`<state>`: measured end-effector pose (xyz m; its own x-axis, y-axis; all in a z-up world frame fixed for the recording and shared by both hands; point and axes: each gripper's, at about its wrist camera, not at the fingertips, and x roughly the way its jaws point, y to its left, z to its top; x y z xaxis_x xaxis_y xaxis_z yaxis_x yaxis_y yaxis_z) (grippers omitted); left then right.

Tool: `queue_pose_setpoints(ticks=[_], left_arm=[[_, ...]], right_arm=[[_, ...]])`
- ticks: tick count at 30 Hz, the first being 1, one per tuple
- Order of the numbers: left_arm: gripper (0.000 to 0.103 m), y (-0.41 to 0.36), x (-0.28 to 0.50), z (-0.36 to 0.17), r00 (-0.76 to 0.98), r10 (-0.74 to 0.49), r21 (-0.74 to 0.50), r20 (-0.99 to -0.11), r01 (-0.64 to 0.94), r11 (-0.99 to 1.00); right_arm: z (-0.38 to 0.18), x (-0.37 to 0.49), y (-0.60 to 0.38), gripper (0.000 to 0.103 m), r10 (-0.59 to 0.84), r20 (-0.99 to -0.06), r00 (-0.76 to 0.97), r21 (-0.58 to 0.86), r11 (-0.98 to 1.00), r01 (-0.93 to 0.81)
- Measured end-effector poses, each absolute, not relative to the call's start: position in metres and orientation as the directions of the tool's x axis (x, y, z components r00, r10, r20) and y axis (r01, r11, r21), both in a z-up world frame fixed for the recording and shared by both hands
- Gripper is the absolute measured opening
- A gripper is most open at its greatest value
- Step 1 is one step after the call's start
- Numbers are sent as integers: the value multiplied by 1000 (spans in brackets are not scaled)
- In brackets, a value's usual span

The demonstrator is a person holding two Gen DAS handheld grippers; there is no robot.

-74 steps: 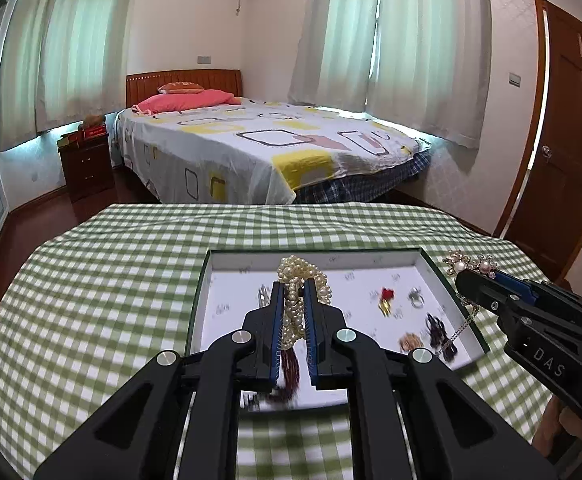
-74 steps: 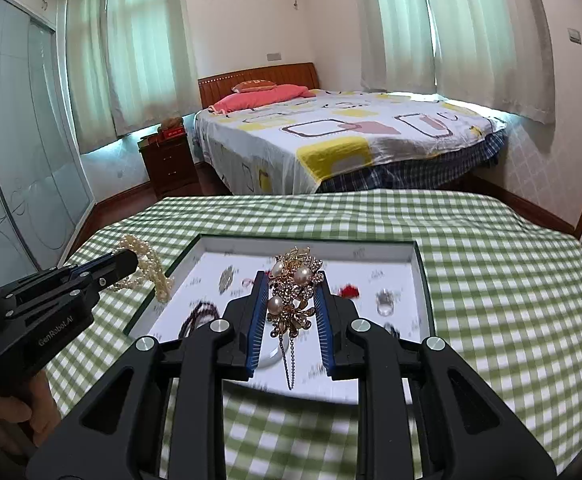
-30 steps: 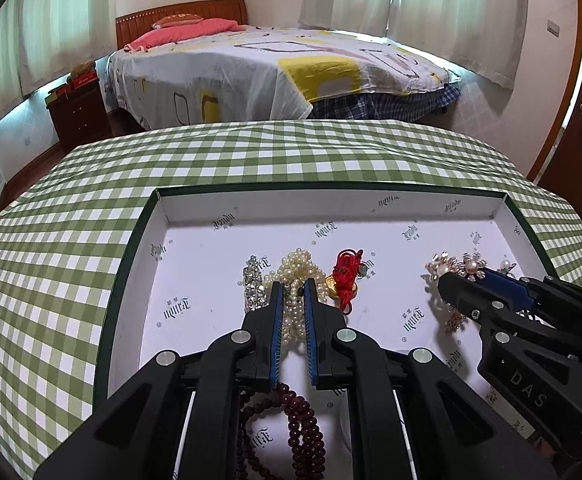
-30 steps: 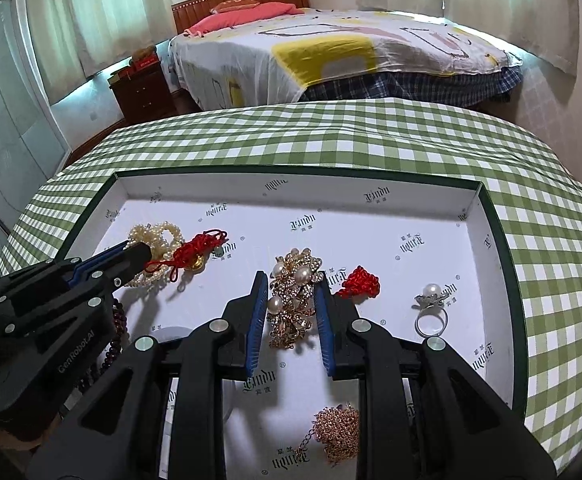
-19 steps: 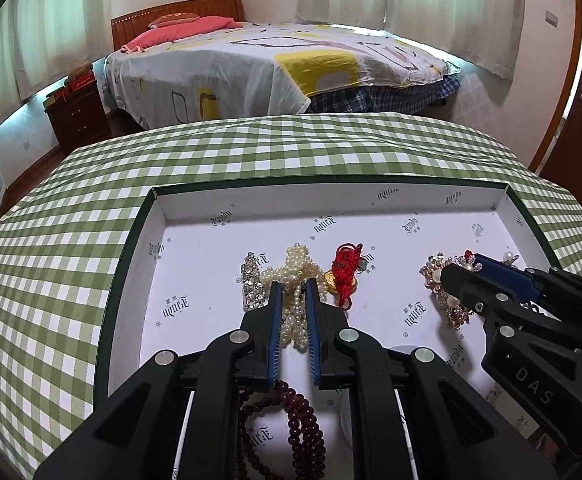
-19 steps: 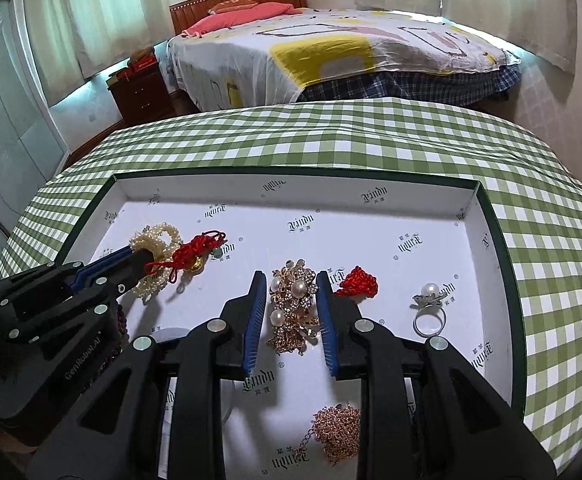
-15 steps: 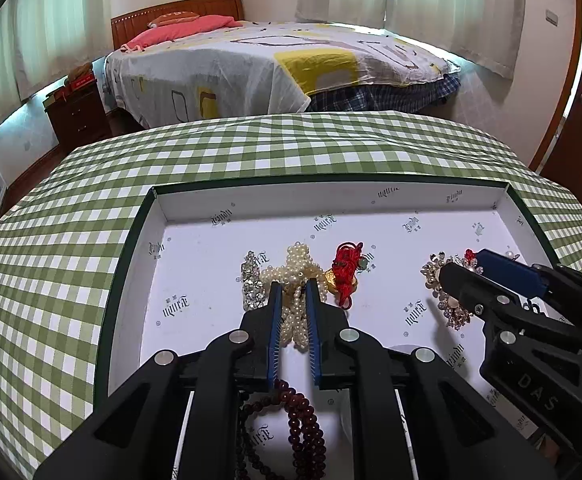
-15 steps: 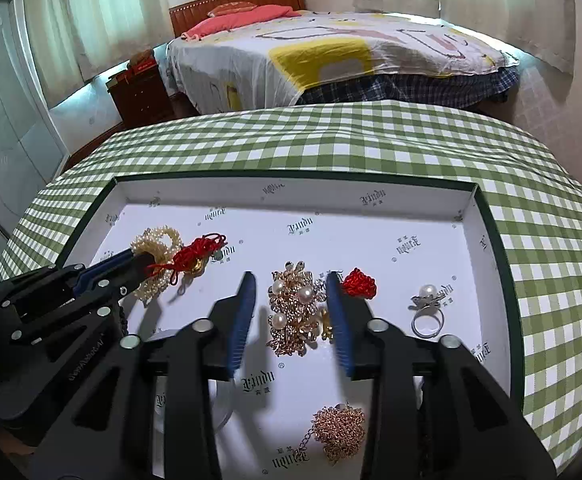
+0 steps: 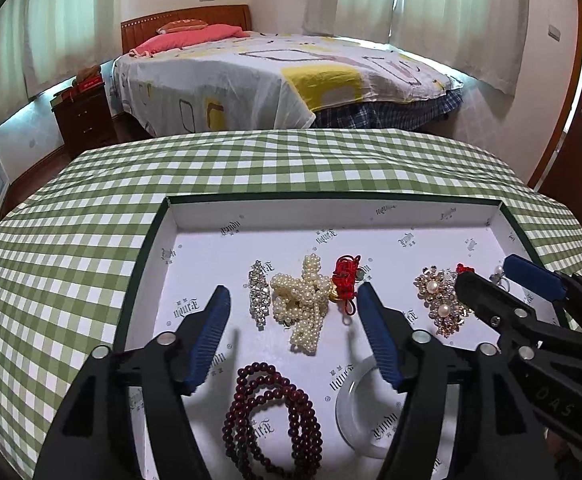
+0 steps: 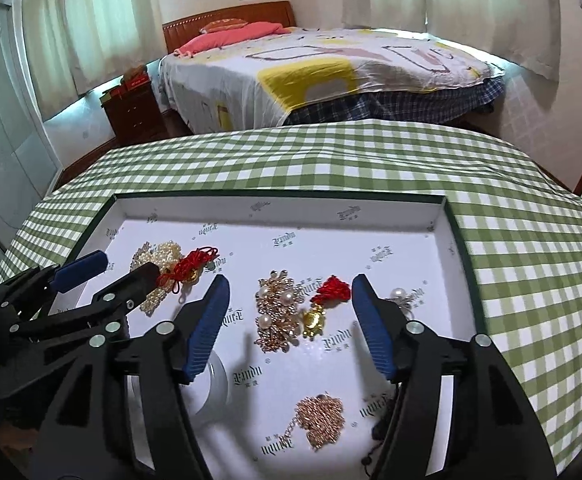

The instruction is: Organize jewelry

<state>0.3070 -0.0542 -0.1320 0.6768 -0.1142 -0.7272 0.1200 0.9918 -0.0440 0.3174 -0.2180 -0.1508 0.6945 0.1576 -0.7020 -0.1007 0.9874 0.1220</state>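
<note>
A white-lined, green-edged tray (image 9: 195, 220) (image 10: 275, 208) lies on the checked tablecloth. My left gripper (image 9: 293, 296) is open and empty, its jaws wide either side of a pearl bead strand (image 9: 305, 300) lying in the tray. My right gripper (image 10: 287, 282) is open and empty, jaws wide around a gold pearl brooch (image 10: 277, 312) lying in the tray; the brooch also shows in the left wrist view (image 9: 439, 304). The pearl strand (image 10: 159, 258) lies partly behind the left gripper's fingers (image 10: 135, 280).
In the tray lie a crystal clip (image 9: 259, 296), a red-cord gold charm (image 9: 345, 276), dark red beads (image 9: 275, 416), a clear bangle (image 9: 355, 412), a red tassel charm (image 10: 327, 300), a pearl ring (image 10: 403, 296) and a gold chain (image 10: 321, 420). A bed stands beyond the table.
Both grippers came down into the tray, then opened wide. The pearl strand and the brooch were let go and now lie on the tray floor.
</note>
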Motion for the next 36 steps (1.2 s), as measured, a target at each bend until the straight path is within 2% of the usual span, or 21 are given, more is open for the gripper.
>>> queue_pose_setpoints(ticks=[2,7,14,26,36], left_arm=[[73,-54,302,-128,690,-106,-33,-716,117,993],[76,-52,281,-116,720,-79,-2,-689,107,994],[81,-43,236,-97,741,-51,13,-669,80,997],[84,-25,135,-57,794,-23,18,-608,43,999],[84,-15,83,-20,824,16,21,-567,-5,1000]], right_arm=[[-148,313,-221,69,152,-697,701,122,988,-93],[-139,294,-228,75,142,-686,713,125,989,-76],[-124,248,-234,77,137,-666,734,131,989,-65],[-90,151,-238,82,124,-628,768,96,992,-82],[-50,91,-243,83,105,-574,812,67,994,-81]])
